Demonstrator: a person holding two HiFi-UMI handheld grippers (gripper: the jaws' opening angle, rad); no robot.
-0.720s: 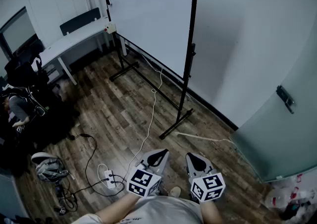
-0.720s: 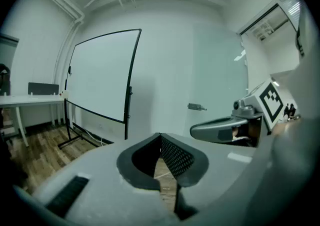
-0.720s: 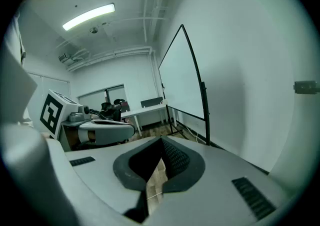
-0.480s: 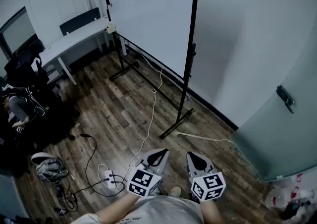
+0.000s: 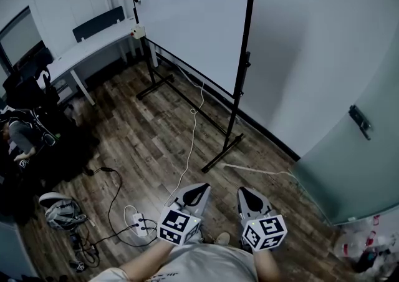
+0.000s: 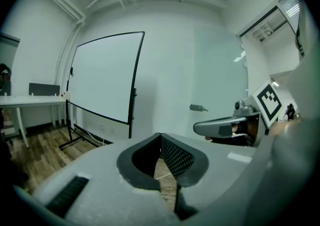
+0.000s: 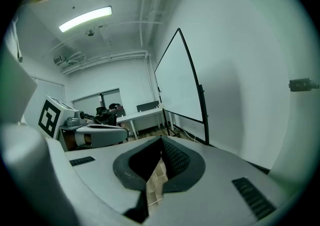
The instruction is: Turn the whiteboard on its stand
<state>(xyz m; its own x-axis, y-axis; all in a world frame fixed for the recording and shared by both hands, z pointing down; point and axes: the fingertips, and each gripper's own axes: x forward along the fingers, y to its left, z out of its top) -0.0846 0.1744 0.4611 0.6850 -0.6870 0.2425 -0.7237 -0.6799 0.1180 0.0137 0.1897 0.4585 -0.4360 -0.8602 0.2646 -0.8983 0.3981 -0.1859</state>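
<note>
The whiteboard (image 5: pixel 187 19) stands upright on its black stand (image 5: pixel 242 81) against the white wall, with the stand's foot (image 5: pixel 221 155) on the wood floor. It also shows in the left gripper view as the whiteboard (image 6: pixel 102 77) and in the right gripper view as the whiteboard (image 7: pixel 180 85). My left gripper (image 5: pixel 200 188) and right gripper (image 5: pixel 244 192) are held side by side close to my body, well short of the stand. Both point toward the board. Left gripper (image 6: pixel 160 135) and right gripper (image 7: pixel 161 140) are shut, with nothing held.
A white desk (image 5: pixel 93 50) with a chair stands at the back left. Cables (image 5: pixel 187 156) and a power strip (image 5: pixel 138 224) lie on the floor between me and the stand. A bag (image 5: pixel 59 212) lies at the left, a door with a handle (image 5: pixel 360 123) at the right.
The head view has shifted a little, so the board's post sits slightly further right and both grippers slightly lower in the picture. Their jaws stay shut.
</note>
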